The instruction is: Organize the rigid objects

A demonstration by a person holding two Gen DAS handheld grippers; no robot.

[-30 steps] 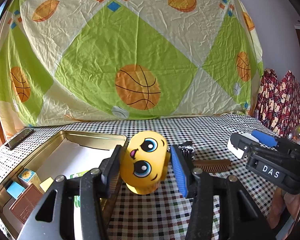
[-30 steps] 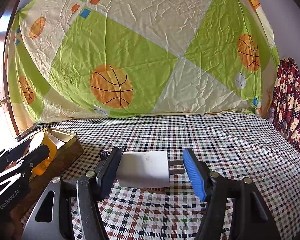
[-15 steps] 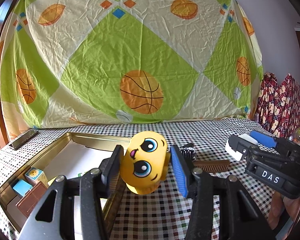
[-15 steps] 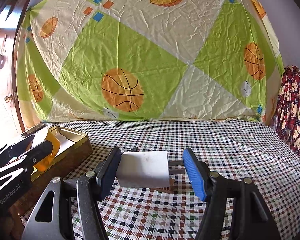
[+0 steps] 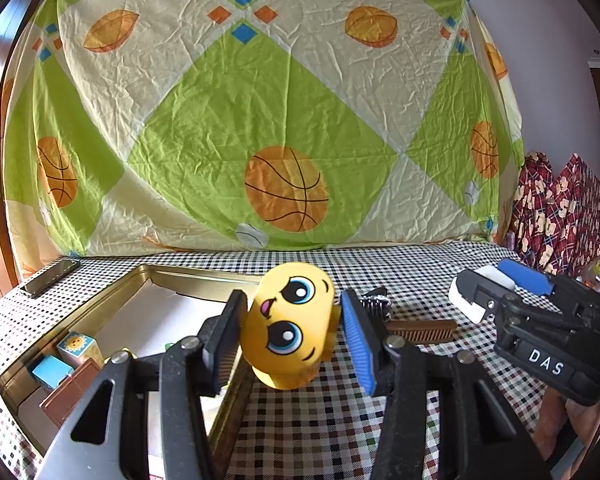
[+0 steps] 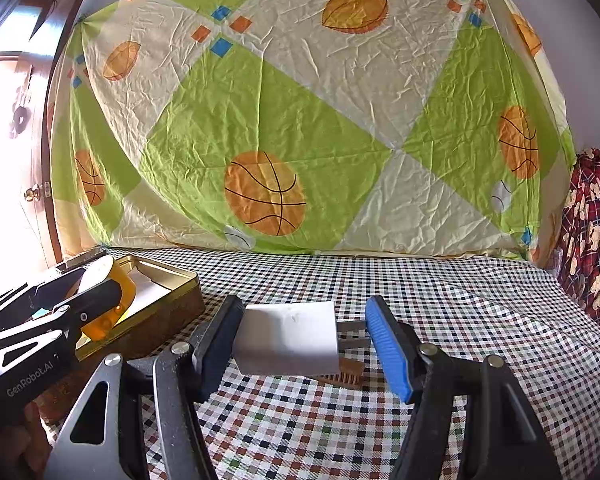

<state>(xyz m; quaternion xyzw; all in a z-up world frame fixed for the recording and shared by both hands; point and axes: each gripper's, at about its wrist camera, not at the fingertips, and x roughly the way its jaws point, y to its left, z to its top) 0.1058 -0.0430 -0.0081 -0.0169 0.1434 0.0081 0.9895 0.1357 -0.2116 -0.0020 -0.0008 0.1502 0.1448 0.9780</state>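
Note:
My left gripper point(image 5: 292, 320) is shut on a yellow cartoon-face toy point(image 5: 290, 328), held above the near right rim of a gold tin point(image 5: 100, 304). The tin holds a sun-print block point(image 5: 77, 346), a blue block point(image 5: 52, 370) and a brown block point(image 5: 72, 390) in its near left corner. My right gripper point(image 6: 303, 320) is shut on a white plug adapter point(image 6: 286, 336), whose prongs rest against the blue pad. In the right wrist view the left gripper point(image 6: 100, 300) holds the toy over the tin point(image 6: 172, 296).
A brown comb point(image 5: 420, 326) and a black clip point(image 5: 374, 300) lie on the checked tablecloth right of the tin. A phone point(image 5: 50, 278) lies at the far left table edge. A patterned sheet hangs behind. Red printed fabric point(image 6: 592, 236) lies at the far right.
The right gripper has swung a little left toward the tin, plug still held. The left gripper has hardly moved and keeps the toy.

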